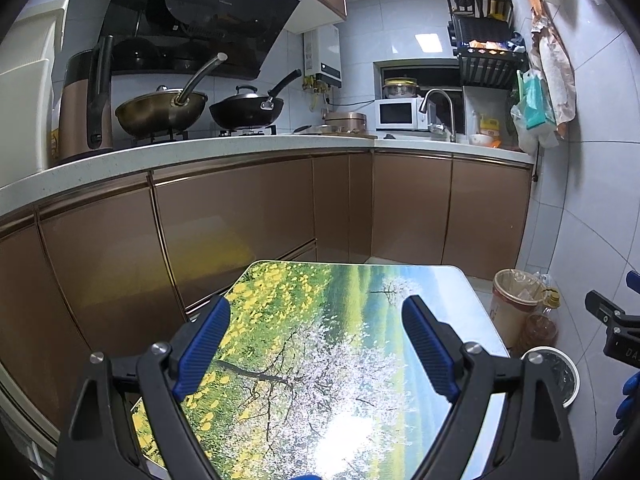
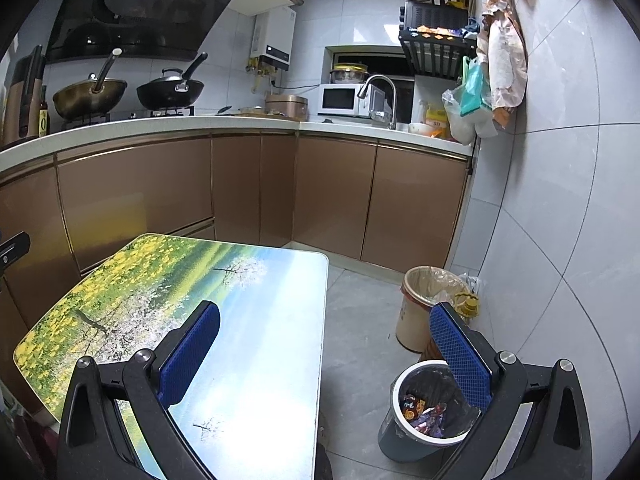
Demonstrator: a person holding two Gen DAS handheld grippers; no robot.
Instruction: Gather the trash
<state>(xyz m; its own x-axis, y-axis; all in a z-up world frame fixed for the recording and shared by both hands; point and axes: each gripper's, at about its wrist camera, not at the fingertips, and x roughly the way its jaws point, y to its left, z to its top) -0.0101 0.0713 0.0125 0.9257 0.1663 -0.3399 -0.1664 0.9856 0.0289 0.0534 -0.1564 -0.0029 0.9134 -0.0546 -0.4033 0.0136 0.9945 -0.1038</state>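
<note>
Left gripper [image 1: 316, 308]: fingers apart, empty, over printed table [image 1: 360, 280]. Right gripper [image 2: 326, 316]: fingers apart, empty, past table's right edge, above wrapper-filled bin [image 2: 400, 390].

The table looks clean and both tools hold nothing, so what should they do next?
Probably nothing more than drawing both tools back. The table shows no trash, the left tool and right tool are open, and wrappers already lie in the small bin beside it.

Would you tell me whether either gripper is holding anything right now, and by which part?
Nothing is held. The left gripper and the right gripper are both open, with only the table and floor showing between their fingers.
</note>
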